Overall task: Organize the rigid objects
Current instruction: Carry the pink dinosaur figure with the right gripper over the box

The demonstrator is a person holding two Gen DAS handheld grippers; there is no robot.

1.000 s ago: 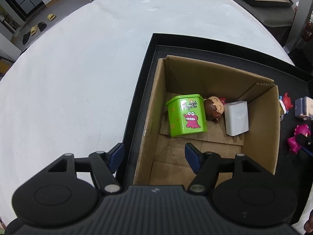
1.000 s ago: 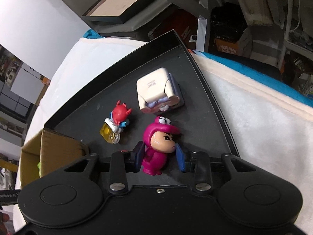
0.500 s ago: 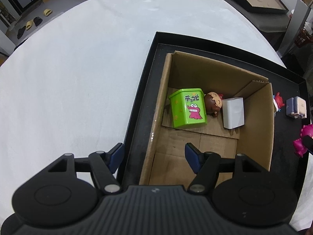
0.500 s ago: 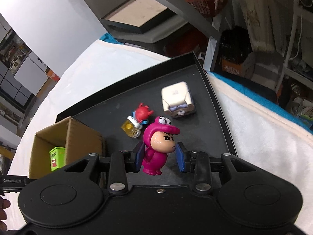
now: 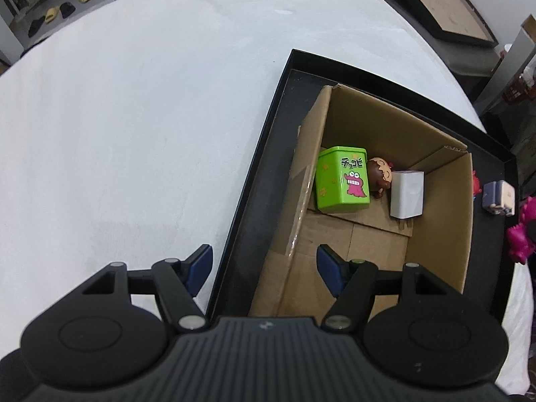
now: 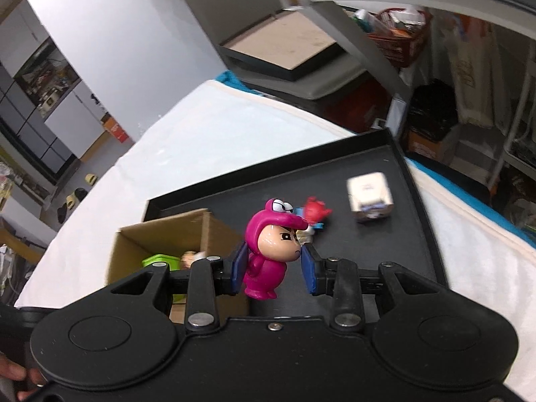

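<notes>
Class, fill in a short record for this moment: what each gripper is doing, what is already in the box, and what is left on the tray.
left gripper: open, empty
right gripper: shut on pink figurine
cardboard box: holds green tin, brown-haired figurine, white charger
black tray: holds red figurine, cube toy

We see a pink figurine [image 6: 266, 258] upright, lifted above the black tray [image 6: 368, 254]. In the cardboard box [image 5: 395, 127] lie a green tin [image 5: 341, 184], a brown-haired doll [image 5: 378, 176] and a white charger [image 5: 407, 194], touching in a row. On the tray stand a red toy [image 6: 315, 212] and a white cube [image 6: 370, 196], near each other.
</notes>
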